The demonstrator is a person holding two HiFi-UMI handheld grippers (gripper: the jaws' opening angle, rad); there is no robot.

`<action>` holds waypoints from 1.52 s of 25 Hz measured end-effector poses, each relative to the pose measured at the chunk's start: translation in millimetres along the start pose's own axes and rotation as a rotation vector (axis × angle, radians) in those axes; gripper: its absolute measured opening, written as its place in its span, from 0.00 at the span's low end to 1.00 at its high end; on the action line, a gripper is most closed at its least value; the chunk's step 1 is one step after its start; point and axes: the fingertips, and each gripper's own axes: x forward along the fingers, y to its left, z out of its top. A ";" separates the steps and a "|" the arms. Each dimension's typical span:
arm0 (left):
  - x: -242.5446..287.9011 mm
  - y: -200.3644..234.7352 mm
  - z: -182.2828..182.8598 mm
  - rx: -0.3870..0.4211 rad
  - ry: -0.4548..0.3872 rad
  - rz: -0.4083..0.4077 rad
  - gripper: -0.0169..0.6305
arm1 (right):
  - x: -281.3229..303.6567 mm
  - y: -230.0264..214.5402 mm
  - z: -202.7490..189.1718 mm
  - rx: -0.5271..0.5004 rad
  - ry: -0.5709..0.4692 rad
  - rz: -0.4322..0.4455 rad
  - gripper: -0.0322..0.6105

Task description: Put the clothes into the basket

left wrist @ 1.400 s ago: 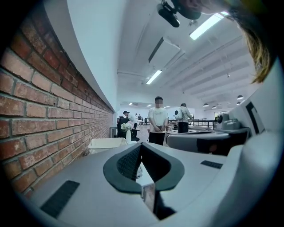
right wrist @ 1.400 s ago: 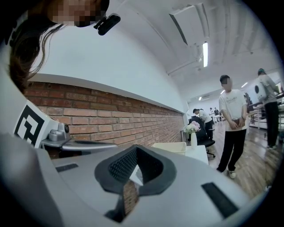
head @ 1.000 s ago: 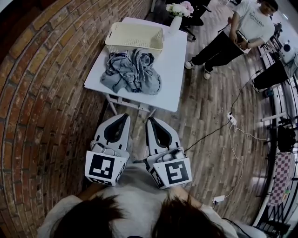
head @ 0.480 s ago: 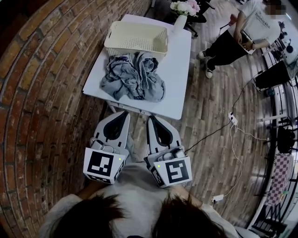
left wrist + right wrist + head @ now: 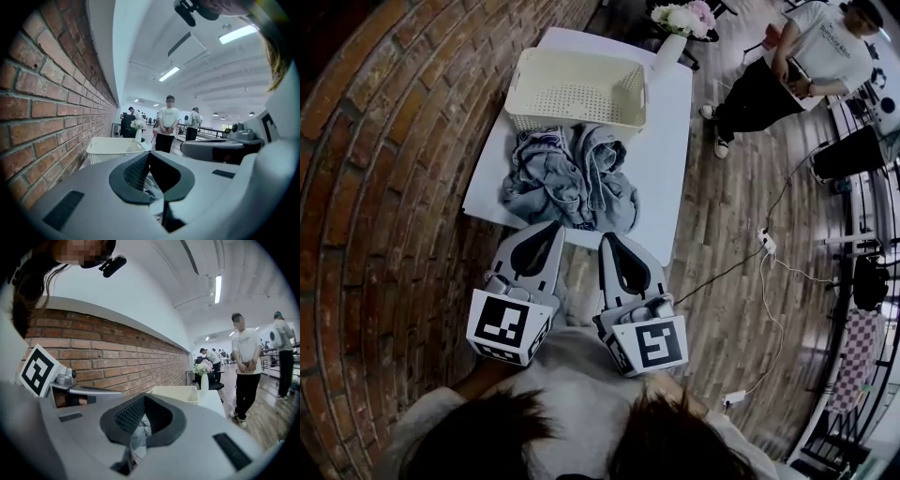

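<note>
A heap of grey-blue clothes (image 5: 570, 180) lies on the near half of a white table (image 5: 670, 155). Behind it stands a cream plastic basket (image 5: 574, 89), which also shows in the left gripper view as the basket (image 5: 115, 147) and in the right gripper view as the basket (image 5: 174, 392). My left gripper (image 5: 553, 228) and right gripper (image 5: 607, 238) are held side by side just short of the table's near edge, both shut and holding nothing. Through the right gripper's jaws I glimpse some of the clothes (image 5: 140, 433).
A brick wall (image 5: 384, 169) runs along the left of the table. A white vase of flowers (image 5: 677, 28) stands at the table's far corner. A person (image 5: 797, 61) stands on the wooden floor to the right. Cables and a power strip (image 5: 766, 242) lie on the floor.
The table, clothes and basket have come closer in the head view. Both grippers have edged forward, and their tips now reach the table's near edge.
</note>
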 end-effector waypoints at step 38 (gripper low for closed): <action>111.6 105.8 -24.7 -0.032 0.212 -0.105 0.04 | 123.6 -57.3 -31.4 0.024 0.191 -0.052 0.06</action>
